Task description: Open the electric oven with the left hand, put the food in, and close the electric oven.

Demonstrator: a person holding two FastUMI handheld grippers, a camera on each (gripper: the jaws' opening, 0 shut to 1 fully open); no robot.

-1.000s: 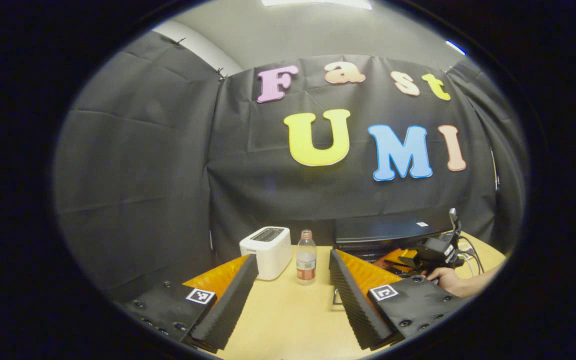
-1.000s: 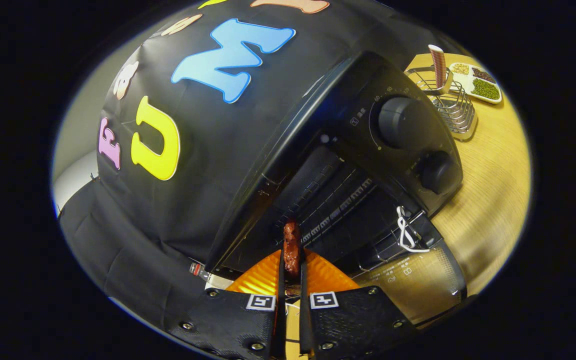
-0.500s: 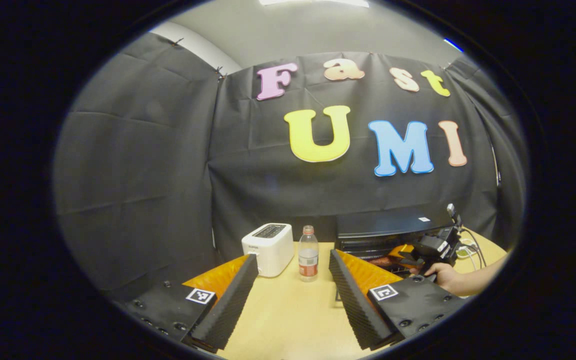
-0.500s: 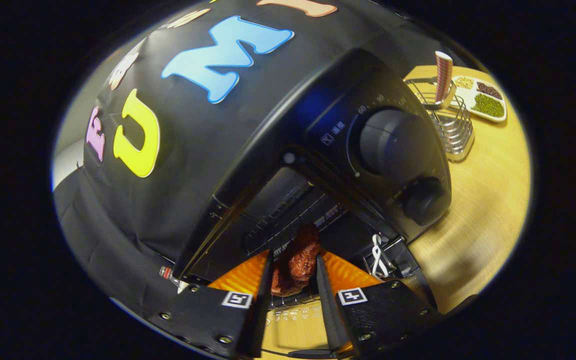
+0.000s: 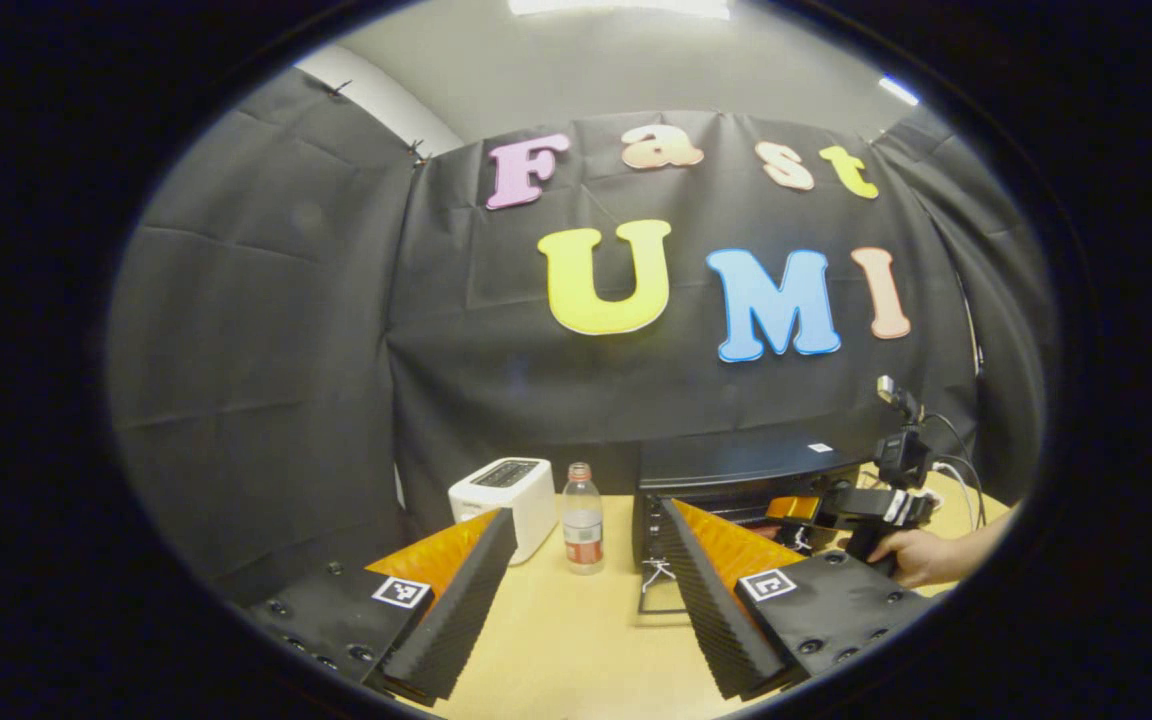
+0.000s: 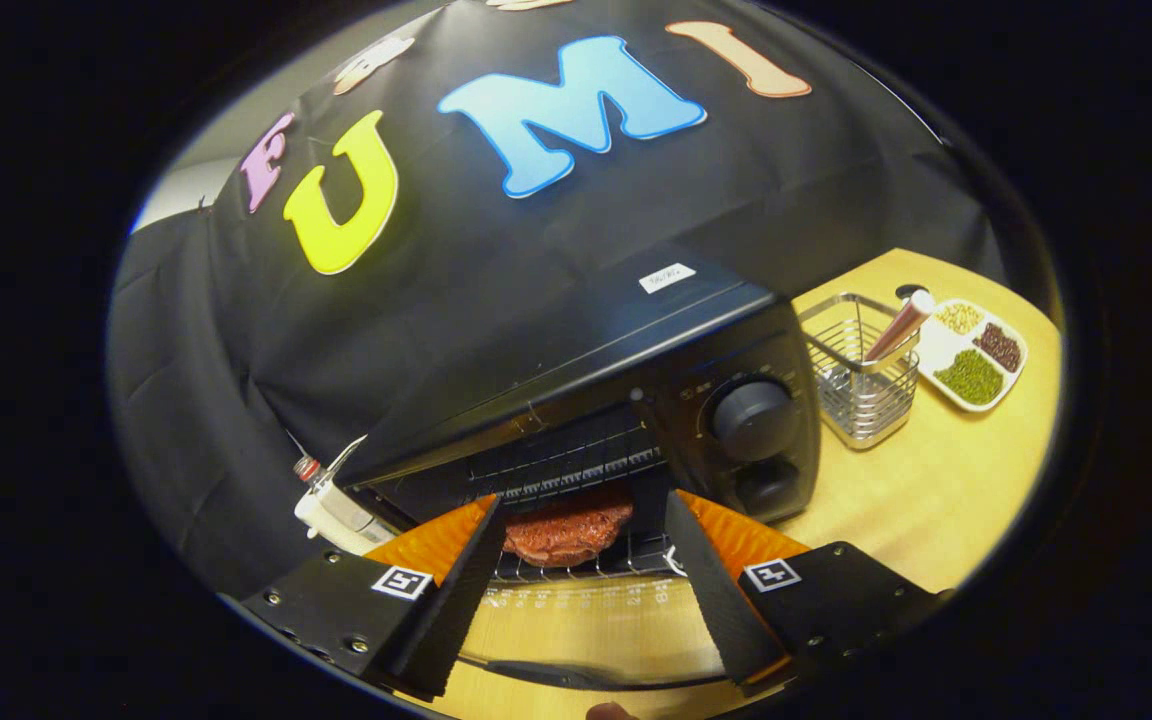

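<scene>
The black electric oven stands with its glass door folded down flat. A brown meat patty lies on the wire rack just inside the opening. My right gripper is open in front of the opening, its fingers on either side of the patty and not touching it. In the left gripper view my left gripper is open and holds nothing, well back over the table, left of the oven. There the right gripper, held by a hand, sits at the oven's front.
A white toaster and a water bottle stand left of the oven. To the oven's right are a wire utensil basket with a tube in it and a white divided dish of beans. Two knobs face forward.
My right gripper opened and let go of the patty, which now lies flat on the rack, then drew back and levelled. The left gripper swung slightly right, so more of the oven shows.
</scene>
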